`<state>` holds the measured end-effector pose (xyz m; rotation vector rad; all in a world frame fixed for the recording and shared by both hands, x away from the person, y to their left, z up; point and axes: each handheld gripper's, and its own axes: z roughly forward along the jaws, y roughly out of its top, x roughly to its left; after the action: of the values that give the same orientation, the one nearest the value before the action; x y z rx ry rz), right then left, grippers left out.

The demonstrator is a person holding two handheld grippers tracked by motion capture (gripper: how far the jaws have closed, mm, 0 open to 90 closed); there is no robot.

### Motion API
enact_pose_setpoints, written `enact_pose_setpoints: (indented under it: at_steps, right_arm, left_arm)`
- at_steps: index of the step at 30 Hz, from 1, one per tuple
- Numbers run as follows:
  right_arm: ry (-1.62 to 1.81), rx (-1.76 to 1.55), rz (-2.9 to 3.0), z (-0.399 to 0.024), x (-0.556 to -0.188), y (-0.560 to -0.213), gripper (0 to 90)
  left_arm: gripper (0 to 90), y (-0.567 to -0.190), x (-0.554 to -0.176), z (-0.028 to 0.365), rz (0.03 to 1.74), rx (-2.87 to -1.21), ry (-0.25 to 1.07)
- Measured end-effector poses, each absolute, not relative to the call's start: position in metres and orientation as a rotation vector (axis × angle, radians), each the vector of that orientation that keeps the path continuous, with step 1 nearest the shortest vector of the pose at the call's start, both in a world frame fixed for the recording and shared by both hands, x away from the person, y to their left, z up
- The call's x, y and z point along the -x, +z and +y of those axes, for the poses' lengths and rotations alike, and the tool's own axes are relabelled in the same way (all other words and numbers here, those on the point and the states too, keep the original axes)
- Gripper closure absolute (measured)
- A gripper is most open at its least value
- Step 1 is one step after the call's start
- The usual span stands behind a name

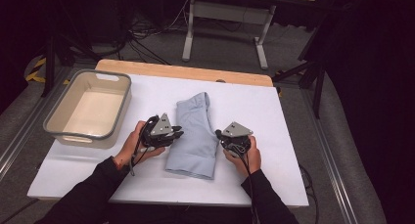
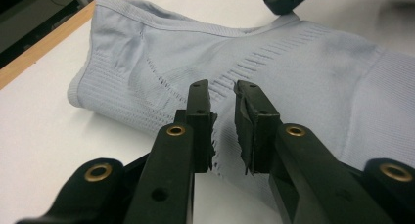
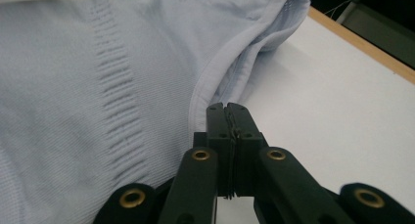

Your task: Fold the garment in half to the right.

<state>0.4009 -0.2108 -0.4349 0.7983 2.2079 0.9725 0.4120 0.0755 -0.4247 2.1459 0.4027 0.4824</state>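
A light blue knitted garment (image 1: 193,136) lies folded flat near the middle of the white counter (image 1: 274,116), its long side running away from the person. A band of ribbed openwork crosses the fabric in both gripper views.

The left gripper (image 1: 171,132) is held at the garment's left edge. In the left gripper view its 2 fingers (image 2: 199,111) stand a narrow gap apart, with fabric lying below and between their tips; they have not closed on it. The tip of the other gripper shows at the top of that view, at the garment's far edge.

The right gripper (image 1: 219,134) is held at the garment's right edge. In the right gripper view its 2 fingers (image 3: 219,123) are pressed fully together, the tips just beside the garment's hemmed edge. Whether any fabric is caught between them cannot be told.

A grey plastic tub (image 1: 58,111) with a pale inside stands at the counter's far left corner, well apart from the garment.
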Motion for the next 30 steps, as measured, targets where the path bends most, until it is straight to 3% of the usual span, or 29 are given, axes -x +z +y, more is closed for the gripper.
enact_pose_setpoints:
  at_steps: [6,18,19,20,23,25,26,29,30]
  right_arm:
    - [1.097,-0.789,2.201,-0.207,-0.397,-0.434,90.0]
    - [0.987,-0.770,2.337,-0.196,-0.403,-0.451,89.8]
    - [0.992,-0.785,2.344,-0.196,-0.404,-0.454,89.8]
    - [0.992,-0.785,2.344,-0.196,-0.404,-0.454,89.8]
    - [0.985,-0.779,2.342,-0.195,-0.404,-0.454,89.8]
    - [0.994,-0.781,2.342,-0.196,-0.404,-0.455,89.8]
    - [0.996,-0.781,2.343,-0.196,-0.404,-0.455,89.8]
    - [0.995,-0.778,2.342,-0.196,-0.404,-0.455,89.8]
    - [0.998,-0.779,2.342,-0.197,-0.404,-0.455,89.8]
  left_arm:
    - [79.3,-0.432,-0.414,0.075,0.388,-2.193,0.452]
    - [76.6,-0.446,-0.418,0.070,0.417,-2.240,0.416]
    - [64.4,-0.442,-0.416,0.070,0.447,-2.224,0.463]
    - [60.2,-0.442,-0.416,0.070,0.447,-2.224,0.463]
    - [58.6,-0.434,-0.410,0.077,0.463,-2.187,0.475]
    - [51.1,-0.431,-0.406,0.080,0.475,-2.175,0.472]
    - [42.6,-0.431,-0.401,0.080,0.490,-2.175,0.449]
    - [39.8,-0.434,-0.391,0.079,0.490,-2.185,0.408]
    - [34.3,-0.436,-0.387,0.078,0.488,-2.199,0.395]
